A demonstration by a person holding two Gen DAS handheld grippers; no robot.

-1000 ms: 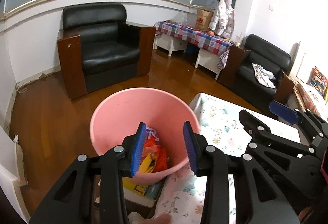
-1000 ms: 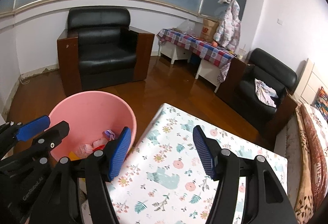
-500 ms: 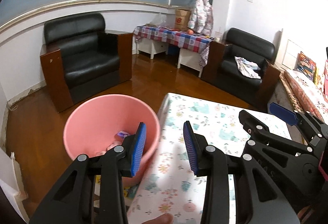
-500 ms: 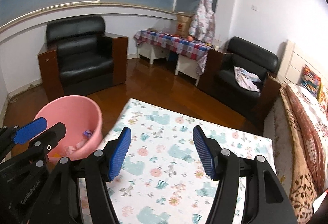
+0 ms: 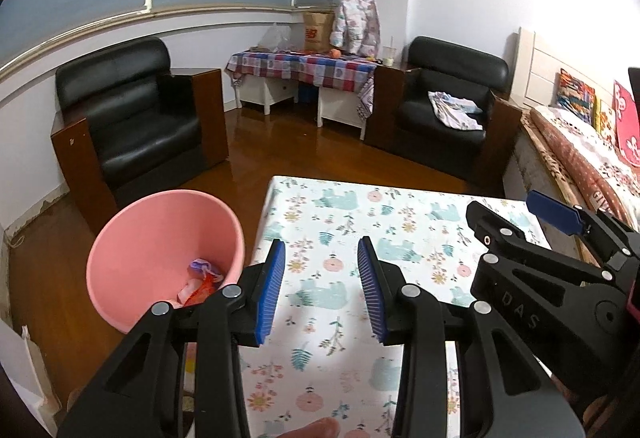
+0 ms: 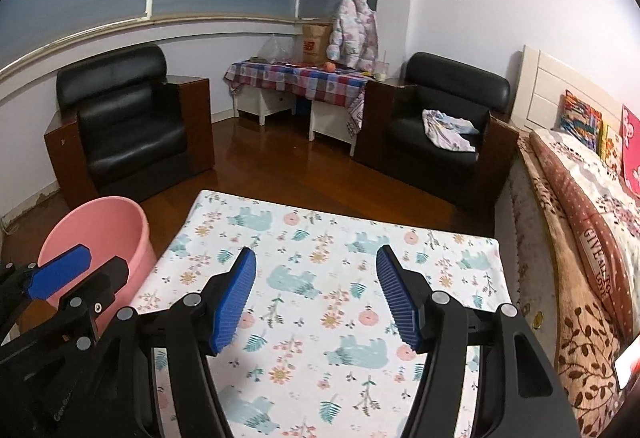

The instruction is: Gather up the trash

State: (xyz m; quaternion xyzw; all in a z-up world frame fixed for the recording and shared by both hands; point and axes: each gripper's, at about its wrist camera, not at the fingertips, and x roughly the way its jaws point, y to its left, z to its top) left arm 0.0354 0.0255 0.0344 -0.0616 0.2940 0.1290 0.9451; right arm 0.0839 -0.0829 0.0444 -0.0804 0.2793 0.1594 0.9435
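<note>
Here, the left gripper [image 5: 320,286] and right gripper [image 6: 316,294] are both hanging spread and empty above the floral table [image 6: 320,238]. Wrappers [image 5: 202,284] are lying in the pink bin [image 5: 160,222] beside it.

A low table under a white cloth printed with blue bears and flowers [image 6: 320,278] stands on glossy brown wooden floor [image 6: 280,165]. Two black leather armchairs with wooden sides [image 5: 132,125] [image 6: 444,125] flank a checked-cloth side table [image 6: 296,77]. A patterned bedspread [image 6: 580,222] lies right.
</note>
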